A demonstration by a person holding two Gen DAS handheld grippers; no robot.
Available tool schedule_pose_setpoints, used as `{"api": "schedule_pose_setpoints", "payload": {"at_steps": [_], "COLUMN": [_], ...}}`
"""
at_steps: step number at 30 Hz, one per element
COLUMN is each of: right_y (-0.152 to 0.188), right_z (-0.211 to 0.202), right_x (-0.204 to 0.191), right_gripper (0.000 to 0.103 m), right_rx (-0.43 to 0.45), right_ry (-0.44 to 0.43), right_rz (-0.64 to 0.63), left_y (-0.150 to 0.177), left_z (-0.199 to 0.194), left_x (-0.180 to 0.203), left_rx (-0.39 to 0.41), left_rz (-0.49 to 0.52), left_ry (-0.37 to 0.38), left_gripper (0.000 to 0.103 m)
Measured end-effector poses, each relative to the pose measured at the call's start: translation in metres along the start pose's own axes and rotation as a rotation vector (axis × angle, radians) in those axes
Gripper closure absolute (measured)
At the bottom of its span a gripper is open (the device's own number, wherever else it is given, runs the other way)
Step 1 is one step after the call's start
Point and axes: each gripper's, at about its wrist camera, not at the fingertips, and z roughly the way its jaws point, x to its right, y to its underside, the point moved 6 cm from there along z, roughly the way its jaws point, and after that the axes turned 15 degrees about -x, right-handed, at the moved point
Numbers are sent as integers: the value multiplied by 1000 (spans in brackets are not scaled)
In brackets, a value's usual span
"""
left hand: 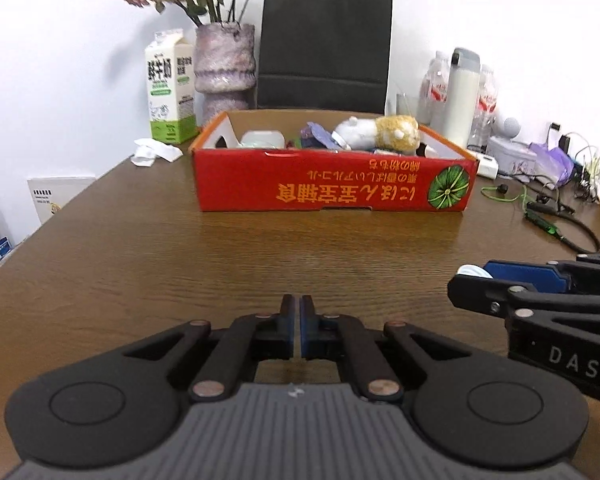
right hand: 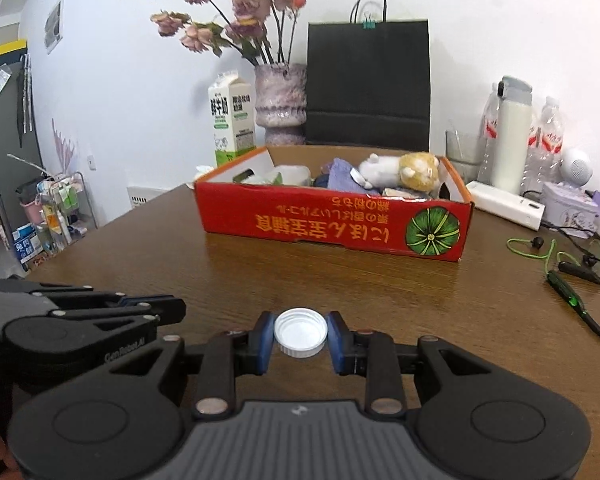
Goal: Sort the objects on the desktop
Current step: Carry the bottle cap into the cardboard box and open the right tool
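Note:
My right gripper point(right hand: 300, 332) is shut on a white bottle cap point(right hand: 300, 332), held open side up just above the brown table point(right hand: 340, 292). The cap's edge shows in the left wrist view point(left hand: 470, 271) at the right gripper's tip point(left hand: 466, 280). My left gripper point(left hand: 299, 312) is shut and empty, low over the table, left of the right gripper; it shows in the right wrist view point(right hand: 172, 308). Ahead stands a red cardboard box point(left hand: 332, 184) point(right hand: 332, 224) holding a plush toy point(left hand: 380, 132) point(right hand: 404, 168), a purple cloth and a white container.
Behind the box stand a milk carton point(left hand: 170, 92), a vase of dried flowers point(left hand: 224, 64) and a black paper bag point(left hand: 324, 48). At the right are a white thermos point(right hand: 510, 136), water bottles, a power strip point(right hand: 508, 202) and green cables point(right hand: 556, 276). Crumpled tissue point(left hand: 152, 152) lies at the left.

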Motion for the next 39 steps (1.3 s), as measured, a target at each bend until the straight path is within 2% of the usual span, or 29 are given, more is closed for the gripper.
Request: {"api": "schedule_pose_setpoints", "payload": {"at_steps": [7,10,15,19,23,25,28,30,33,35,38,39], "right_y": [22,35,53,50,37,24,-11,-44,-97,-133,-192,-214], "right_z": [-40,-55,-76,-91,-95,-98,-112,-119,-120,-113,-91,-77], "right_x": [-23,-34,-43,-41,-33,-27,-15,-6,7,18,36,46], "right_gripper": [76,76,76,76,76,76,76,76,76,76,76,76], "right_rx": [55,66,77,113,137,157,213,248,305,317,282,243], "right_ry": [-43,-9,3,43,57,73,70,72,131,138,123,106], "right_rz": [13,-18,3,-1,6,6,-17,-55,-121,-139,-141,-122], "left_y": [32,40,48,46,34,17,-29,-64,-122,-163,-217,-236], "left_z": [-44,-69,-97,-105,-105,-116,-140,-140,-120,-102,-67,-49], "left_x": [-8,-6,0,5,-1,-8,-20,-26,-35,-40,-44,-44], "left_rx": [45,105,178,222,231,269,354,348,264,208,111,59], "left_rz": [-13,8,39,52,31,9,20,39,40,38,31,18], "left_ry": [10,-3,-2,10,31,47,68,107,176,207,261,273], "left_gripper": [99,99,99,99,99,99,99,99,99,99,99,99]}}
